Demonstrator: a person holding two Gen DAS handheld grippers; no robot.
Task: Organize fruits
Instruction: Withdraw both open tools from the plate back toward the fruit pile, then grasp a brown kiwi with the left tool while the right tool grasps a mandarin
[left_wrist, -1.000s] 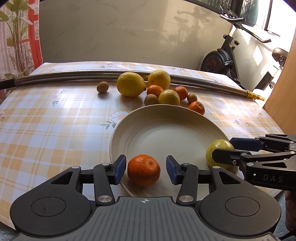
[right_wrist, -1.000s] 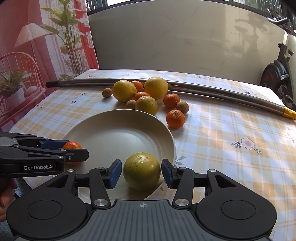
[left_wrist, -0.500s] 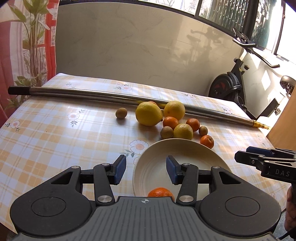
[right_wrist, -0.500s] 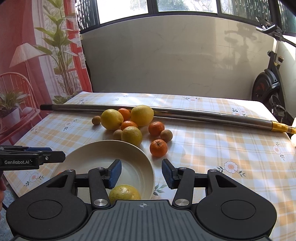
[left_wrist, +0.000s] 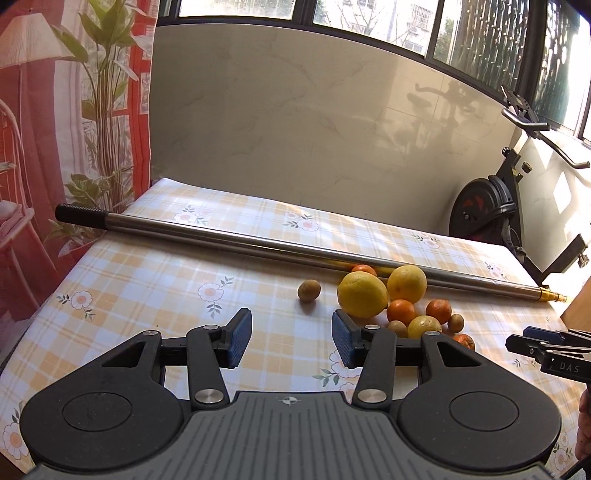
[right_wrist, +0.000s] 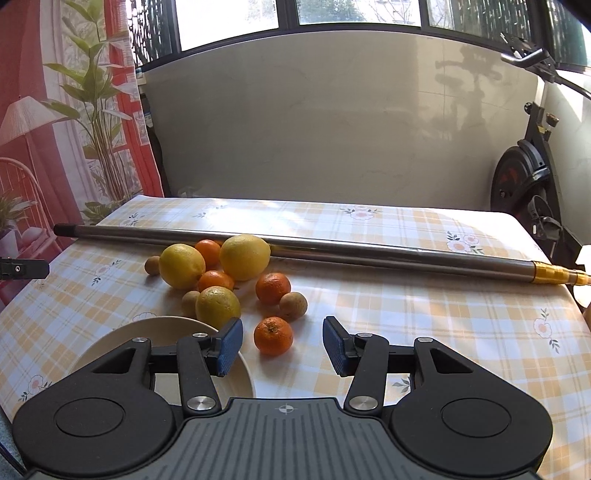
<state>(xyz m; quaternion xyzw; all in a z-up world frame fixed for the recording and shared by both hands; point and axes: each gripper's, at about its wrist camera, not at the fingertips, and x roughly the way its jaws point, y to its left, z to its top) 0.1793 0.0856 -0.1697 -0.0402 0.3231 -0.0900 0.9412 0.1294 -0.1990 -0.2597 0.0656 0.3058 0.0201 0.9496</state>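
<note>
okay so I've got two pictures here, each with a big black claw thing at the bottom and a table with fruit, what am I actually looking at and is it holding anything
Those claws are hand-held grippers, one in each of a person's hands, with a wide-angle camera on each looking forward along its two fingers. One picture comes from the left gripper, the other from the right gripper. Each also glimpses the other gripper at its edge.

Both have their blue pads apart with nothing between them, so nothing is held.

The table has a checked flowered cloth. On it lie a long metal pole, a pale plate near the right gripper, and a cluster of fruit beside it: yellow lemons, small orange mandarins and little brown round fruits. What is on the plate is hidden behind the gripper.
</note>
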